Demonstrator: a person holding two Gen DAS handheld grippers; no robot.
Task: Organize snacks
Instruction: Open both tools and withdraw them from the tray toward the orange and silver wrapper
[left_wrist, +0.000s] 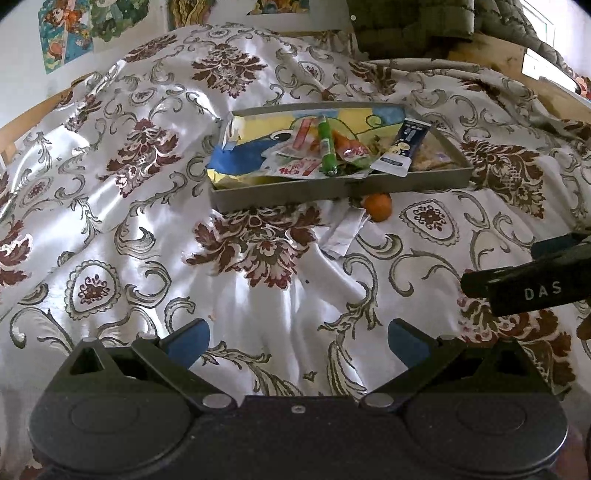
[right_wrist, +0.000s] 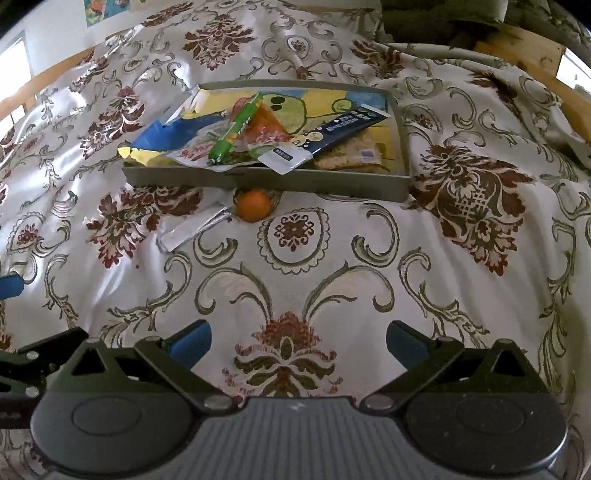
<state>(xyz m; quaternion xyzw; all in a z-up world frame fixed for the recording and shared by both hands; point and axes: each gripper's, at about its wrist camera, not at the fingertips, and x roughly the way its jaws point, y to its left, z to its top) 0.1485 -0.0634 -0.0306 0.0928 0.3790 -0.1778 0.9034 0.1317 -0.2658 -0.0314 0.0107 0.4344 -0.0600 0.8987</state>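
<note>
A shallow grey tray (left_wrist: 332, 186) (right_wrist: 258, 181) lies on the patterned bedspread and holds several snack packets: a green stick (left_wrist: 327, 146) (right_wrist: 236, 129), a dark blue and white pouch (left_wrist: 402, 146) (right_wrist: 332, 133), and a big yellow and blue bag (left_wrist: 236, 155) (right_wrist: 155, 142). Just in front of the tray lie an orange round snack (left_wrist: 378, 206) (right_wrist: 254, 205) and a silvery white wrapper (left_wrist: 343, 236) (right_wrist: 192, 229). My left gripper (left_wrist: 298, 341) is open and holds nothing, well short of them. My right gripper (right_wrist: 298, 341) is open and holds nothing too.
The satin bedspread (left_wrist: 129, 221) (right_wrist: 461, 258) is wrinkled and uneven. A wooden bed frame (left_wrist: 33, 110) (right_wrist: 524, 40) edges it, with posters (left_wrist: 74, 26) on the wall behind. The right gripper's black body (left_wrist: 528, 284) shows at the right edge of the left wrist view.
</note>
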